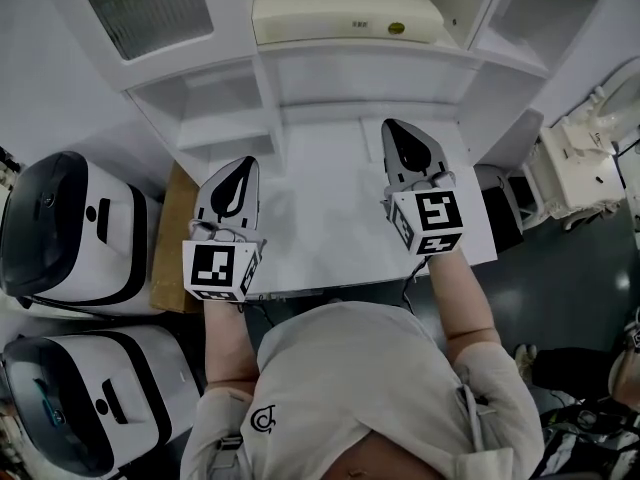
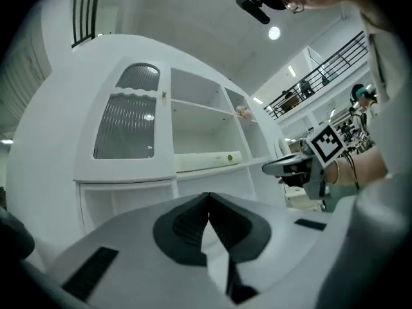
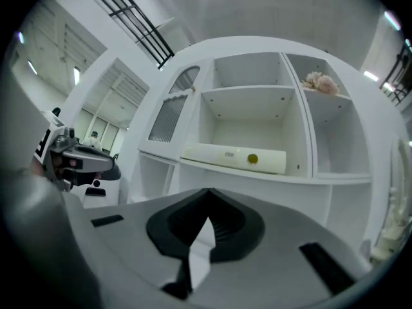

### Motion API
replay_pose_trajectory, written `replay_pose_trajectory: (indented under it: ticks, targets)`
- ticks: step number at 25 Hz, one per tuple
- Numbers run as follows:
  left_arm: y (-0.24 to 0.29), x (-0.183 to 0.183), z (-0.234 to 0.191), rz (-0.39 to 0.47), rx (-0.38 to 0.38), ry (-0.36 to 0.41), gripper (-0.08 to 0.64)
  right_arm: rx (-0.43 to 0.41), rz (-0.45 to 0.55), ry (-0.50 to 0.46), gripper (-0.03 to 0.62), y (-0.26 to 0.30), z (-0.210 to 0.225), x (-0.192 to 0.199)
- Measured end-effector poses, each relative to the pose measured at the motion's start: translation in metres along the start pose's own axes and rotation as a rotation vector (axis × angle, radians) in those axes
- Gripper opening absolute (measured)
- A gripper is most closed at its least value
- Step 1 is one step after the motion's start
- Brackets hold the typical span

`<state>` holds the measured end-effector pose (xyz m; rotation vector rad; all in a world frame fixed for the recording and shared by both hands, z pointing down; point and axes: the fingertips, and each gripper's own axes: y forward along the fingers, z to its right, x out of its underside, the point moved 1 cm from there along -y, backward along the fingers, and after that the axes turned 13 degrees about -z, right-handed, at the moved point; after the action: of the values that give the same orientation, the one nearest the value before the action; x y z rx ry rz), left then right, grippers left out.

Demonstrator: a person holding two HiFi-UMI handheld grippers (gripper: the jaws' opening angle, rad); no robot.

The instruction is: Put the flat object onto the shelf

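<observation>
The flat object, a cream slab (image 1: 345, 15) with a yellow round mark, lies in the middle compartment of the white shelf unit (image 1: 370, 63). It shows too in the left gripper view (image 2: 206, 161) and the right gripper view (image 3: 235, 158). My left gripper (image 1: 247, 164) hovers over the left part of the white tabletop (image 1: 320, 198), jaws shut with nothing between them (image 2: 208, 197). My right gripper (image 1: 392, 126) is held over the right part, nearer the shelf, also shut and empty (image 3: 209, 193). Both point at the shelf, well short of the slab.
Two white and black machines (image 1: 60, 228) (image 1: 80, 398) stand left of the table, with a brown board (image 1: 170, 238) between them and it. White equipment (image 1: 590, 158) is at the right. A ribbed-glass door (image 2: 125, 124) closes the left compartment. A pink item (image 3: 320, 81) sits on an upper right shelf.
</observation>
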<state>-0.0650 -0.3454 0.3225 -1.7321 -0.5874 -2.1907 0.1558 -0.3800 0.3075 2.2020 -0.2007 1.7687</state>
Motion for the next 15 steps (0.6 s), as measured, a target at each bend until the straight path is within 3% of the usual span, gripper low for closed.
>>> replay_pose_trajectory:
  ticks: [11,15]
  targets:
    - [0.013,-0.005,0.012,0.012,0.031,0.003,0.014,-0.015,0.049,0.074,0.006,-0.007,-0.005,0.025]
    - [0.018,-0.007,0.013,0.022,0.043,-0.007,0.014,-0.024,0.038,0.046,0.006,-0.005,-0.008,0.024]
